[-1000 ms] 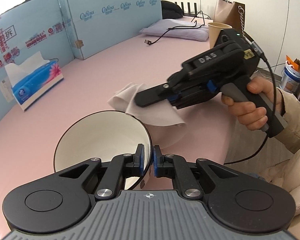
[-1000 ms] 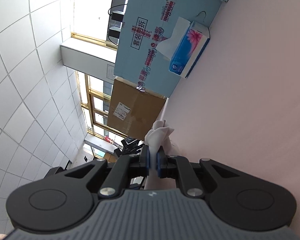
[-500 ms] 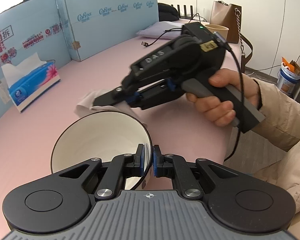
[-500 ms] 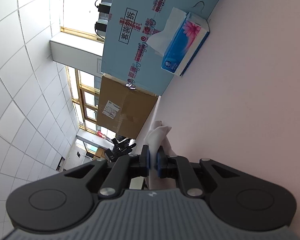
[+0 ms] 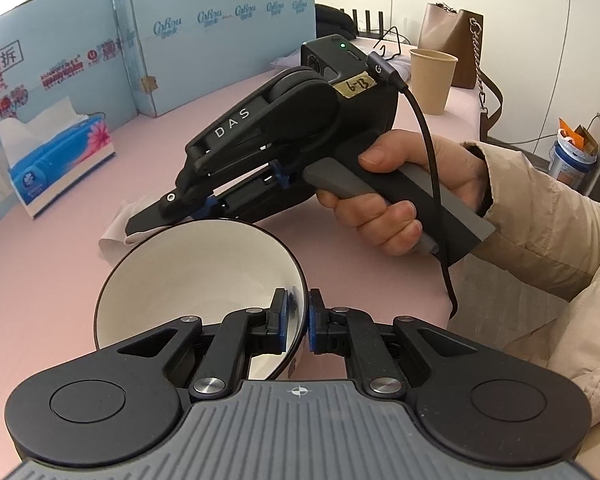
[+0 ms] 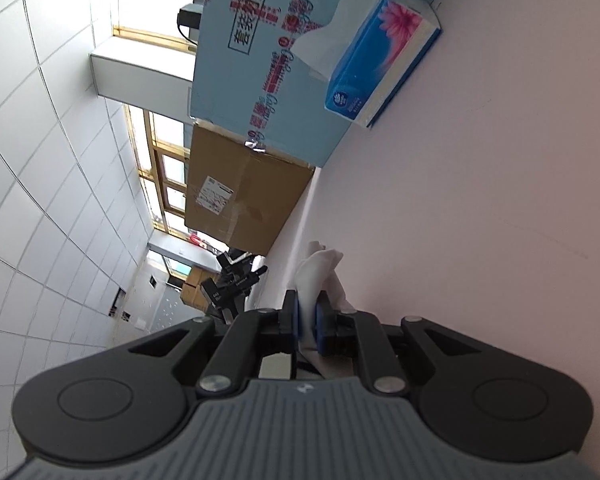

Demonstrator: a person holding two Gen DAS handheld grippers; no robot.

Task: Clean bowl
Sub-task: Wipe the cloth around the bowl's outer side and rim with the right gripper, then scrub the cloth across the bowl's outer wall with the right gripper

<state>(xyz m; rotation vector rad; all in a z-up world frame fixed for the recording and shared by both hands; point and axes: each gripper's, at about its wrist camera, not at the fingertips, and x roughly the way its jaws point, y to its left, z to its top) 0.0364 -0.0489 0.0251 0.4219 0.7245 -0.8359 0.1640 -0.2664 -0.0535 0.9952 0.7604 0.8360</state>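
Big pink table (image 5: 52, 280) fills the view, curving off toward its far edge, where pale blue printed cartons (image 5: 220, 32) stand as a wall. There's a brown cardboard box (image 6: 240, 204) further along that same edge, seen from the right wrist. In front of the cartons, a blue tissue box (image 5: 60, 164) with a sheet poking up. Over by the far right corner, a tan handbag (image 5: 452, 44) with a chain, and a paper cup (image 5: 432, 80) just beside it.

Now the action: the bowl (image 5: 188, 280), white inside with a dark rim, is tilted up off the table near its front edge. The left gripper (image 5: 298, 316) has its jaws pinching the bowl's near wall, one pad inside, one outside. The right gripper (image 5: 168, 216), in the person's right hand (image 5: 396, 204) with a beige sleeve behind it, is just behind the bowl's far rim. Its jaws are clamped on a white tissue (image 6: 320, 276), which bunches out past the fingertips and trails behind the rim.
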